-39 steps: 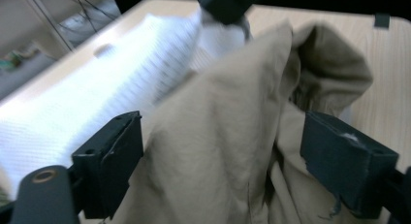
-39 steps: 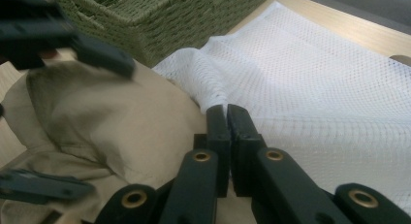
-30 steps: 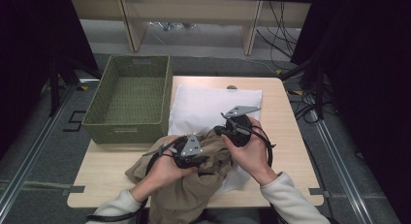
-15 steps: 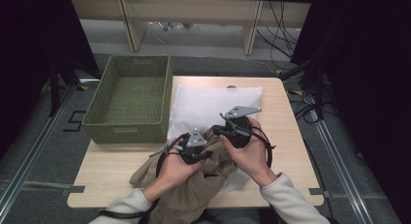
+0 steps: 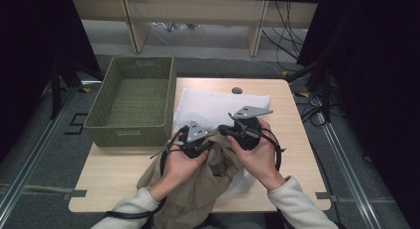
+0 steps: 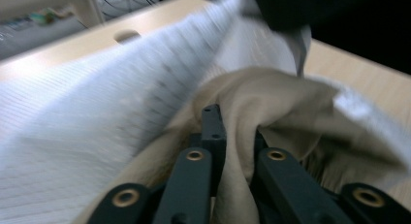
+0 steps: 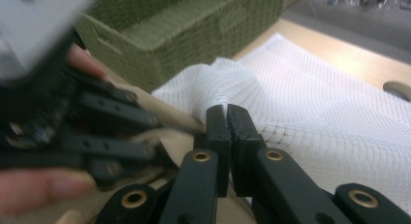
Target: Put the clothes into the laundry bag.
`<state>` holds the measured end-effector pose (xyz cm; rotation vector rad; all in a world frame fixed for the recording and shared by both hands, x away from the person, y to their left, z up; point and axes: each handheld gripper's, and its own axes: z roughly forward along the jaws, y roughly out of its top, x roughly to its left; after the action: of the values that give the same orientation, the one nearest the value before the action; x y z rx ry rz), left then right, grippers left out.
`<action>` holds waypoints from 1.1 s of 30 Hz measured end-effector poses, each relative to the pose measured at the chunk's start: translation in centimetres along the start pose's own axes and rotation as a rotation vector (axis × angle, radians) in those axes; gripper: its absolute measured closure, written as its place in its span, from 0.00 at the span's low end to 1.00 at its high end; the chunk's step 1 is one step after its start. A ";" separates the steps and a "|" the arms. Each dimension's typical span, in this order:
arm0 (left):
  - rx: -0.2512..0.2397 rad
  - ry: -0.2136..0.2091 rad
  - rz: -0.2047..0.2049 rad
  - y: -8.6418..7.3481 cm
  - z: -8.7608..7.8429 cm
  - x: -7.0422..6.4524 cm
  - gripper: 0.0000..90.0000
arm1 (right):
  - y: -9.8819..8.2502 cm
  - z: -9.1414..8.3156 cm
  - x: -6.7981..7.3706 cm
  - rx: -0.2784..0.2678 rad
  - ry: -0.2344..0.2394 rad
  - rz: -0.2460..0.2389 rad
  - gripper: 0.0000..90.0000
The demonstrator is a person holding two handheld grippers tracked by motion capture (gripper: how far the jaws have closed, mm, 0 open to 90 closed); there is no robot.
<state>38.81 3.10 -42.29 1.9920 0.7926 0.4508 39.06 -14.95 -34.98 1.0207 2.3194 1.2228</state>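
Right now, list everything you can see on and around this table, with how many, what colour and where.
Woven rectangular basket: one, olive green, on the table's left side.
White mesh laundry bag: one, white, flat on the table right of the basket.
Crumpled cloth garment: one, tan, at the near edge, partly over the bag.
Wooden table: one, light wood, with a round hole near its far edge.
Cables: several, dark, on the floor behind the table.
Left gripper: one, black, shut on the tan garment.
Right gripper: one, black, shut on the white mesh beside the garment.
Hands: two, light sleeves, at the near edge.
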 end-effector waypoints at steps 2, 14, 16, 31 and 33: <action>0.005 -0.035 0.009 -0.7 1.1 -0.2 0.82 | -0.3 0.4 -0.3 0.011 -0.005 -0.002 1.00; -0.116 -0.118 0.101 -1.0 -4.9 -1.4 0.35 | -0.6 0.4 -1.2 0.035 -0.034 0.003 1.00; -0.107 -0.144 0.142 -1.6 -6.1 -2.0 0.33 | -0.7 0.3 -1.2 0.044 -0.033 0.031 1.00; 0.197 -0.136 0.253 -7.0 -0.9 -4.1 0.30 | -1.1 0.7 -1.2 0.072 -0.031 0.032 1.00; 0.207 -0.138 0.240 -6.9 -0.6 -3.7 0.40 | -1.1 0.8 -1.3 0.066 -0.035 0.014 1.00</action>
<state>33.31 3.51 -47.94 2.2973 0.5329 0.3758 39.92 -15.88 -36.42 1.0735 2.3439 1.1315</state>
